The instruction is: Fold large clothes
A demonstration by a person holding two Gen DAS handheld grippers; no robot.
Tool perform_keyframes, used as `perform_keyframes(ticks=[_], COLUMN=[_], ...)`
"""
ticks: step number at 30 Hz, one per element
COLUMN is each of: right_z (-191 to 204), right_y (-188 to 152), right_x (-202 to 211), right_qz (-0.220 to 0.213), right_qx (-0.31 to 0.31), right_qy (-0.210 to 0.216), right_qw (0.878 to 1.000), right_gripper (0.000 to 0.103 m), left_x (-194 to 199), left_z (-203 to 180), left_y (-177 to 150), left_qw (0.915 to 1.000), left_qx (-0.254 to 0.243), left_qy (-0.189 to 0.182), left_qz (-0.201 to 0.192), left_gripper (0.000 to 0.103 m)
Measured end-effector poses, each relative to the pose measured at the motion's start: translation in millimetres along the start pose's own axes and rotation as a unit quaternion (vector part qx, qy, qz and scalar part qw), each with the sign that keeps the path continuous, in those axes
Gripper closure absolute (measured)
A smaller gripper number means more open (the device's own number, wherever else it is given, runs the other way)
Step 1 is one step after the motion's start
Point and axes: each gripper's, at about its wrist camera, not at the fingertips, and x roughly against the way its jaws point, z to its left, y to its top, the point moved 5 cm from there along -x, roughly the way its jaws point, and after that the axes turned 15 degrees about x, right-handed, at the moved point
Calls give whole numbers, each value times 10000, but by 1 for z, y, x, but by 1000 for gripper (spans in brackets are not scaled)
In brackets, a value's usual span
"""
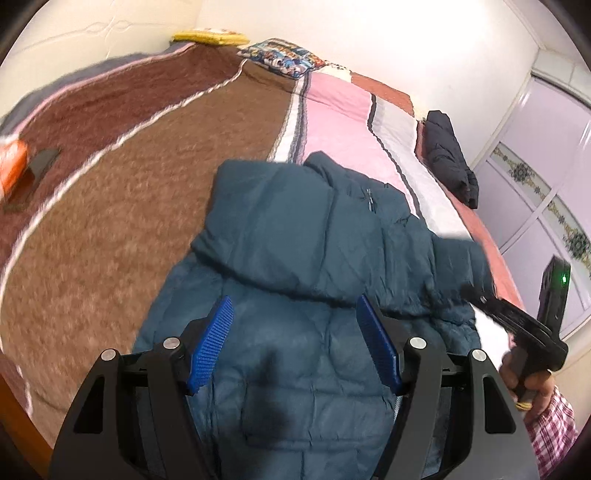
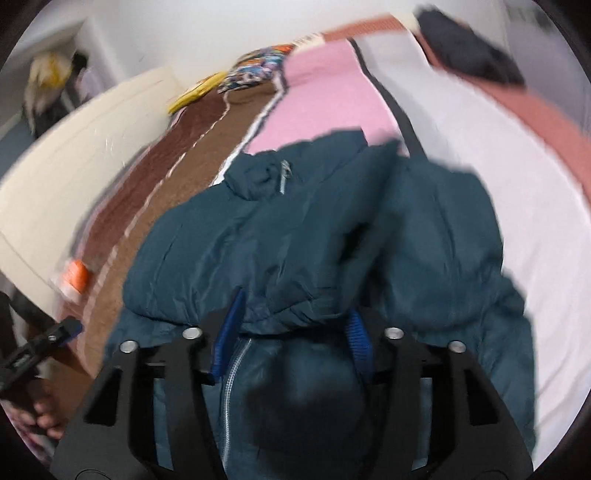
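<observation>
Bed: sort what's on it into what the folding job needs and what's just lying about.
Job: teal quilted puffer jacket, sleeves folded across its body.

Lying about: folded black padded garment; colourful cartoon-print pillow; yellow cloth; orange packet.

A striped bedspread (image 1: 155, 173), a patterned pillow (image 1: 284, 57), a yellow cloth (image 1: 208, 36) and a mirrored wardrobe (image 1: 535, 177).
</observation>
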Motion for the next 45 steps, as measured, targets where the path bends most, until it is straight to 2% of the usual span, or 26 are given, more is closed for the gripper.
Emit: perform_keyframes(ticks=[3, 10, 12, 13, 14, 15, 17, 19, 22, 31, 35, 37, 40, 42, 44, 45], right_z=[-15, -54, -65, -71, -75, -79, -86, -91, -96, -107, -107, -105, -103, -104, -108, -112], right_y=[-3, -6, -13, -19, -22, -23, -29, -32, -39, -63, -61, -57, -59, -65, -65, -63], right_x=[-1, 6, 12, 15, 16, 14, 11, 14, 28, 18, 32, 39, 34, 27, 35, 45], right_qz=[50, 16, 8, 9, 23, 100, 225, 215, 191, 630, 507, 464, 671, 881, 840, 717], right_qx=[-523, -1578, -1766, -1814, -1839, -1822, -1924, -2037, -2013, -2063, -2117, -2061, -1934, -2059, -2186, -2158], right_qy=[381, 738, 687, 638, 572, 475, 408, 398, 250, 19, 32, 31, -91, -114, -180, -366], right_qw=[9979, 9847, 9819, 9813, 9813, 9821, 9802, 9780, 9790, 9765, 9760, 9774, 9788, 9745, 9720, 9731], right_gripper=[45, 45, 45, 46, 67, 94, 96, 97, 97, 98, 98, 98, 97, 89, 78, 77], left_x=[-6, -42, -57, -62, -70, -78, -90, -101, -99, -113, -93, -89, -98, -116, -130, -129], left_z=[-5, 0, 2, 2, 2, 2, 2, 5, 7, 6, -1, -3, -7, -9, -7, -10], left_y=[17, 52, 57, 58, 59, 59, 57, 55, 49, 39, 58, 72, 93, 100, 100, 100], left_qw=[9997, 9954, 9936, 9930, 9922, 9912, 9894, 9877, 9902, 9843, 9917, 9925, 9910, 9886, 9857, 9879], left_qx=[-153, -366, -443, -466, -510, -547, -601, -545, -346, -605, -278, -193, -277, -437, -457, -417], left_qy=[152, 832, 997, 1051, 1117, 1191, 1317, 1464, 1345, 1620, 1247, 1205, 1295, 1435, 1617, 1488], left_qz=[-134, -317, -280, -255, -206, -171, -103, 55, 139, 366, 102, -76, -202, -99, 94, 101], left_gripper=[35, 36, 41, 46, 50, 54, 57, 60, 60, 59, 53, 51, 50, 50, 50, 50])
